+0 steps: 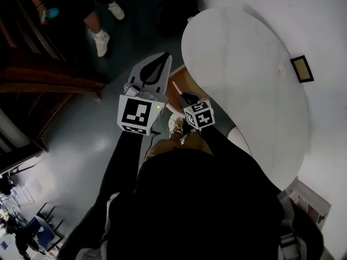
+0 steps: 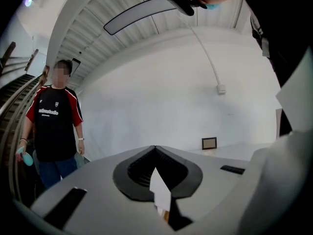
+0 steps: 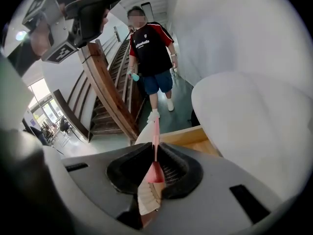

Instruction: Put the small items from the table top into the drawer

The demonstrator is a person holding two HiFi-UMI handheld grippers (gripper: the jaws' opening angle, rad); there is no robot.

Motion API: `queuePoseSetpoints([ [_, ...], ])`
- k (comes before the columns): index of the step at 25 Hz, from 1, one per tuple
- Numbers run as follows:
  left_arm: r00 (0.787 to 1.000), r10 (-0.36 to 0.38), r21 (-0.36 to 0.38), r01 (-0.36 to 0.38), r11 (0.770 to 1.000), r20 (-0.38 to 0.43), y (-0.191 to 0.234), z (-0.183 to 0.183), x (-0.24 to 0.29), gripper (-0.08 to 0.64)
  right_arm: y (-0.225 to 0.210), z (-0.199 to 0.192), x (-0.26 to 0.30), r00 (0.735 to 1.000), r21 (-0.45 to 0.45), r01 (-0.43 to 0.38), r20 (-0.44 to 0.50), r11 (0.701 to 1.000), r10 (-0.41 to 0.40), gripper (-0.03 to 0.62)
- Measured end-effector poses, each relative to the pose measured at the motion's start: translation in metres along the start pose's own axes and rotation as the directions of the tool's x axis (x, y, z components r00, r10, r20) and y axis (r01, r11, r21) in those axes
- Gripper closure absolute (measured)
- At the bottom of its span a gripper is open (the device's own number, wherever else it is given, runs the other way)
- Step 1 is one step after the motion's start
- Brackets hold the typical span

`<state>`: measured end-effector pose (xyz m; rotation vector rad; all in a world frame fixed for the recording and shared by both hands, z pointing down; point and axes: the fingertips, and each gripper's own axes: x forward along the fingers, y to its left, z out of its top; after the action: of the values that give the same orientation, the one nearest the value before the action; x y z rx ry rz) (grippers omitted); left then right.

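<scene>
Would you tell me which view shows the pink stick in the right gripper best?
The right gripper view: the pink stick runs up its middle, clamped in the right gripper. The head view shows only a short stretch of it beyond that gripper; the left gripper view shows none.

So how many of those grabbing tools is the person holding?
2. The left tool, shut, points out over the floor beside the table. The right tool sits just right of it above the drawer, clamped on a pink stick. None seems hidden.
</scene>
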<state>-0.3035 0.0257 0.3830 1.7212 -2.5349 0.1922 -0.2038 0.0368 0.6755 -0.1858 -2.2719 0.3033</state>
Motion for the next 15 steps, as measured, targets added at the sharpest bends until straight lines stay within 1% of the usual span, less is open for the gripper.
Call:
queuePoseSetpoints([
  [1, 1.000, 0.002, -0.001, -0.002, 1.000, -0.002, 0.000, -0.002, 0.000, 0.551, 0.000, 0.000, 0.000, 1.000, 0.001, -0.005, 0.002, 1.000, 0.005, 0.526],
  [2, 1.000, 0.004, -0.003, -0.004, 1.000, -0.005, 0.000, -0.003, 0.001, 0.551, 0.000, 0.000, 0.001, 1.000, 0.004, -0.017, 0.003, 1.000, 0.017, 0.498],
  [3, 1.000, 0.003, -0.004, -0.003, 1.000, -0.006, 0.000, -0.004, 0.001, 0.551, 0.002, 0.000, 0.001, 0.999, 0.004, -0.033, 0.002, 0.999, 0.033, 0.426],
  [4, 1.000, 0.001, -0.006, -0.001, 1.000, -0.007, -0.001, -0.004, 0.002, 0.551, 0.003, -0.001, 0.001, 0.999, 0.002, -0.045, -0.001, 0.999, 0.045, 0.378],
  [11, 1.000, -0.028, -0.005, 0.028, 1.000, 0.001, -0.005, -0.002, 0.005, 0.551, 0.005, 0.003, -0.003, 0.999, -0.014, -0.034, 0.014, 0.999, 0.034, 0.377],
  [13, 0.999, -0.037, -0.003, 0.037, 0.999, 0.007, -0.006, 0.000, 0.005, 0.551, 0.006, 0.011, -0.008, 0.999, -0.033, -0.022, 0.044, 0.999, 0.024, 0.377],
  [15, 0.999, -0.047, 0.002, 0.047, 0.999, 0.015, -0.007, 0.003, 0.008, 0.551, 0.004, 0.027, -0.019, 0.995, -0.061, 0.003, 0.104, 0.998, 0.003, 0.377],
])
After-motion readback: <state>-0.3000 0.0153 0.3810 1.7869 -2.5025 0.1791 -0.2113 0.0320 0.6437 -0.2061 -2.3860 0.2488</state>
